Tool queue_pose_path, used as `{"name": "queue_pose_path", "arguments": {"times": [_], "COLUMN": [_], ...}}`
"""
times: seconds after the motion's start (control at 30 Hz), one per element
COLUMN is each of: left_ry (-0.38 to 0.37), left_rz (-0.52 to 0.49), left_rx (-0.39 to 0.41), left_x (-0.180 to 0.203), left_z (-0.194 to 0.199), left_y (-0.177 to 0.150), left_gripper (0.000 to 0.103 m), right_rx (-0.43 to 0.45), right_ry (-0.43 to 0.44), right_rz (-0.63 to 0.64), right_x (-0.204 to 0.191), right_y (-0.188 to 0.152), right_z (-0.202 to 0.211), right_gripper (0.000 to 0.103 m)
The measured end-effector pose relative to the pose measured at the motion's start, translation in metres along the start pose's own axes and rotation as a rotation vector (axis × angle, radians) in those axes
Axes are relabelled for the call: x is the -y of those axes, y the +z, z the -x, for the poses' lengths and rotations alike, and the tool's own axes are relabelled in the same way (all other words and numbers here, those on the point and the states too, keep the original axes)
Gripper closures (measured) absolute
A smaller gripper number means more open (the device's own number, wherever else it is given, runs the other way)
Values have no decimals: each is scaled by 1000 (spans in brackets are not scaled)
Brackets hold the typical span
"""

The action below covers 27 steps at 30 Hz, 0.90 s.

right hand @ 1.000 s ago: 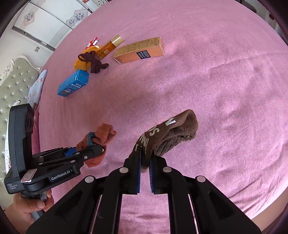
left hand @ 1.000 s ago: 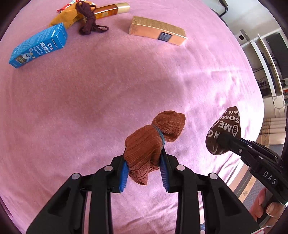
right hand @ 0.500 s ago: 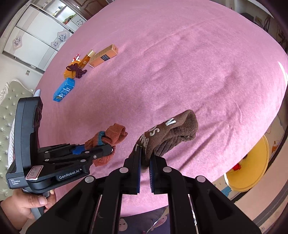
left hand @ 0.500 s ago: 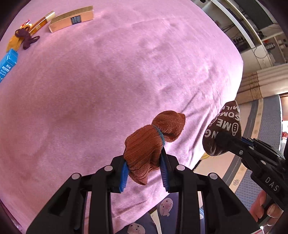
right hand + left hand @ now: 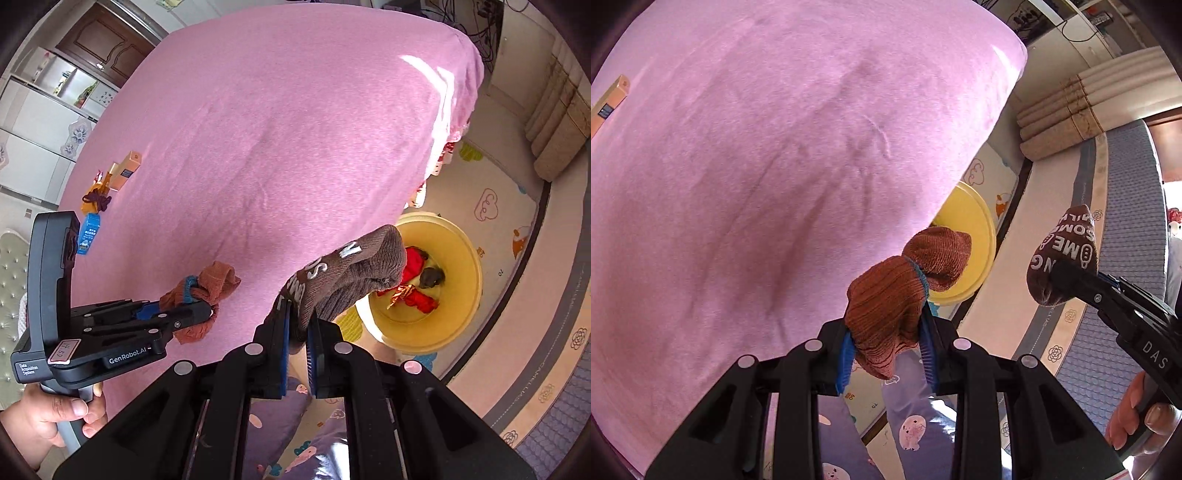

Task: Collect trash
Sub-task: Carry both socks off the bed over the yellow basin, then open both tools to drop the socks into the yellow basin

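The left gripper [image 5: 888, 354] clamped a rust-brown sock [image 5: 897, 306] between its fingers, at the edge of the pink bed [image 5: 775, 166]. The right gripper [image 5: 297, 354] clamped a dark brown sock [image 5: 343, 280], past that edge. Beyond both fingertips, a yellow basin [image 5: 465, 280] stood on open floor.
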<state>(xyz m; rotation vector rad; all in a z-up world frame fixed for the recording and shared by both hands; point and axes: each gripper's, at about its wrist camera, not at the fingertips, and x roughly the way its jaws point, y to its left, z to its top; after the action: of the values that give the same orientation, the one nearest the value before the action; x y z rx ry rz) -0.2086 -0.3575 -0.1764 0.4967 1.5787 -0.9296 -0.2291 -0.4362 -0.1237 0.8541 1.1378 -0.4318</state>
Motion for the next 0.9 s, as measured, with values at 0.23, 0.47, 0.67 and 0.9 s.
{"name": "queue_pose_path", "arguments": {"times": [0.23,0.47,0.67,0.9], "left_ry": [-7,-6,-1,63], "left_rz": [-89,-133,-151,-178], "left_rx": [-55,-101,-127,-133], "left_x": [85,141,159,169], "left_z": [-43,-79,-96,-107], "left_y": [20,43,57,72], "left_gripper": [72,72,70,42], "right_rx": [-3,-37,-48,-72], "right_ry": [-24,-10,12,19], "right_rz": [-81,-118,-130,-123], "right_x": [88,142,165,176], "right_y": [5,4,13,20], "right_z": [16,14,7,2], "right_gripper": [95,95,92,69]}}
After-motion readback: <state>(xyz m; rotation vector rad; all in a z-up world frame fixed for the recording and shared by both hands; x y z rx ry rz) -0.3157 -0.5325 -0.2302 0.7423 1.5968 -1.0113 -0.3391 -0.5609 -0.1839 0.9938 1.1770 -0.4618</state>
